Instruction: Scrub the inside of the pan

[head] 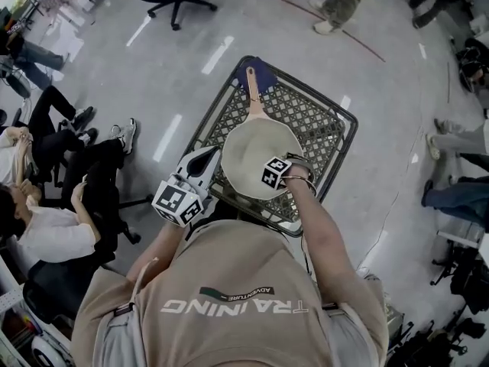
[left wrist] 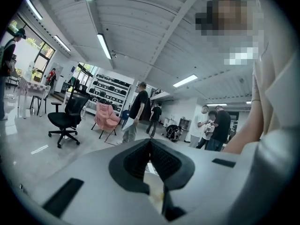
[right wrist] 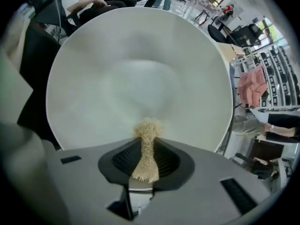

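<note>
Right gripper view: scrubber (right wrist: 147, 129) pinched in right tool (right wrist: 146, 142) may pull loose scrubbing the pan (right wrist: 140, 69); left tool (head: 208, 159), at its nine o'clock, is closed.

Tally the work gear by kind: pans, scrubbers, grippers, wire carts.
Pan: 1
Scrubber: 1
Grippers: 2, left gripper and right gripper
Wire cart: 1
Total: 5

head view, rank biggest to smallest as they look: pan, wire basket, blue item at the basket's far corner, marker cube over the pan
1. wire basket
2. pan
3. blue item and marker cube look about alike. The cube sits nearer the camera, so I won't rank those two.
</note>
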Motion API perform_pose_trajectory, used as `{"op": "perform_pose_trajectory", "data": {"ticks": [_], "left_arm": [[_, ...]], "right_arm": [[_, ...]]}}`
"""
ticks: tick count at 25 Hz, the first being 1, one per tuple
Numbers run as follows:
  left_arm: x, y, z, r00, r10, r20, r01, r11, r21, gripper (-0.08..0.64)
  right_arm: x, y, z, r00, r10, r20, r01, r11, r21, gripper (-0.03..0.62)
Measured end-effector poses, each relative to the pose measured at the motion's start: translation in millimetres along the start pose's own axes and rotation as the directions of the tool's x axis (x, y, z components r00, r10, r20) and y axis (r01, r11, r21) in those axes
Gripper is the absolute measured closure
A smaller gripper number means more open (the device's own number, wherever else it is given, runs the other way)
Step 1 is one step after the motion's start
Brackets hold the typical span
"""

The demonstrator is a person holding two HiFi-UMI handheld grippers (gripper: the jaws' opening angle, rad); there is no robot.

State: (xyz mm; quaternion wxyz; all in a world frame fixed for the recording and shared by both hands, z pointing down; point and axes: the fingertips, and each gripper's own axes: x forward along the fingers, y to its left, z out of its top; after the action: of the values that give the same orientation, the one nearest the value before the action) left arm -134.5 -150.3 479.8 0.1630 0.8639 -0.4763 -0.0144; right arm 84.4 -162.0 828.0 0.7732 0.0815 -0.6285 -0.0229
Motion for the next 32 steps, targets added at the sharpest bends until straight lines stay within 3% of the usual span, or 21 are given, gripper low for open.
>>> {"op": "perform_pose_trajectory", "data": {"ticks": [2, 5, 12, 18, 21, 24, 26, 30, 32], "left_arm": [[0.0, -3.5, 0.6, 1.0, -0.002, 0.009, 0.002, 1.0, -0.005, 0.543], [-3.4, -7.7, 1.3, 1.0, -0.01, 0.017, 0.01, 1.0, -0.004, 0.543], [-22.0, 5.1, 6.6, 0.999, 0.032, 0.033, -0.032, 0.999, -0.005, 0.543], [-37.5, 9.4, 8.6, 0.997, 0.061, 0.046, -0.061, 0.998, -0.009, 0.543], [-38.3, 11.1, 11.1, 0.997, 0.063, 0.051, -0.063, 0.998, -0.004, 0.543], [-37.1, 16.9, 15.2, 0.996, 0.068, 0.056, -0.068, 0.998, -0.005, 0.543], [-37.2, 22.0, 15.8, 0.996, 0.075, 0.055, -0.075, 0.997, -0.012, 0.543], [-35.5, 30.3, 14.6, 0.997, 0.068, 0.03, -0.068, 0.998, -0.004, 0.543], [-33.6, 34.3, 13.6, 0.998, 0.066, 0.018, -0.066, 0.998, -0.002, 0.543]], "right_arm": [[-1.6, 18.7, 0.1, 0.996, 0.085, 0.02, -0.086, 0.994, 0.074, 0.5], [-5.5, 41.5, 6.6, 0.974, 0.207, 0.095, -0.223, 0.946, 0.233, 0.5], [-13.3, 64.5, 35.3, 0.939, 0.283, 0.197, -0.339, 0.863, 0.374, 0.502], [-36.5, 88.4, 70.9, 0.869, 0.367, 0.332, -0.494, 0.687, 0.533, 0.502], [-42.3, 94.4, 86.0, 0.84, 0.391, 0.376, -0.542, 0.626, 0.561, 0.503], [-48.0, 89.2, 107.4, 0.793, 0.388, 0.469, -0.608, 0.543, 0.579, 0.503], [-53.6, 85.3, 120.4, 0.762, 0.376, 0.527, -0.647, 0.474, 0.598, 0.503], [-59.5, 76.7, 146.2, 0.684, 0.325, 0.653, -0.73, 0.301, 0.614, 0.503], [-62.3, 66.9, 154.6, 0.642, 0.276, 0.715, -0.766, 0.232, 0.599, 0.503]]}}
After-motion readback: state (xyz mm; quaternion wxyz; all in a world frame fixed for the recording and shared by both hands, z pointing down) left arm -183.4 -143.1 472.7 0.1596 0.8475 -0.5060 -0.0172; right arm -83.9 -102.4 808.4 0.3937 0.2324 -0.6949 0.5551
